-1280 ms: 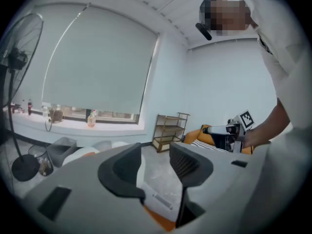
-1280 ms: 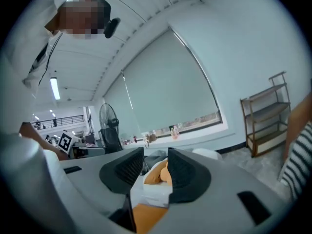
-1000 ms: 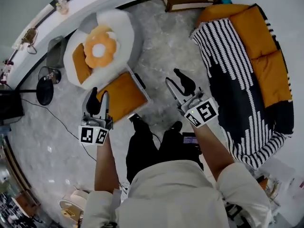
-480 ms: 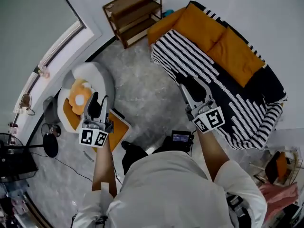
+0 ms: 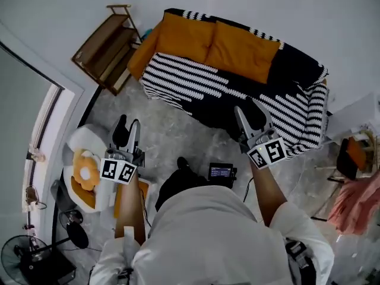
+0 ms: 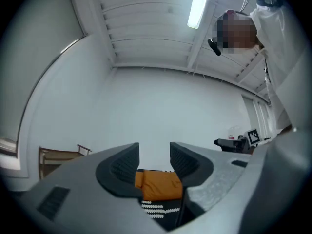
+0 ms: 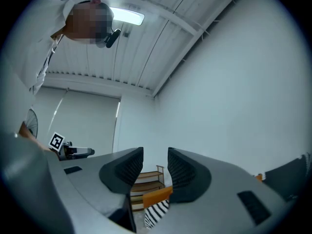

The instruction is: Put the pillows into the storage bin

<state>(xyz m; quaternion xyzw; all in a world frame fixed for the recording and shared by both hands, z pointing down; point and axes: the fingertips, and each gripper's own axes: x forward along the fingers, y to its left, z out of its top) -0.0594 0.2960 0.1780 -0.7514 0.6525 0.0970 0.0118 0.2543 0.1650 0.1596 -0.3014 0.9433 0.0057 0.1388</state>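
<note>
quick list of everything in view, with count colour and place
sofa: one, black, top centre
striped throw: one, black and white, over the sofa
pillows: at least two, orange, on the sofa
storage bin: one, white, floor at left
flower pillow: one, orange and white, in the storage bin
shelf: one, brown wood, left of the sofa
fan: one, black, bottom left corner
left gripper: one, grey, open and empty
right gripper: one, grey, open and empty
</note>
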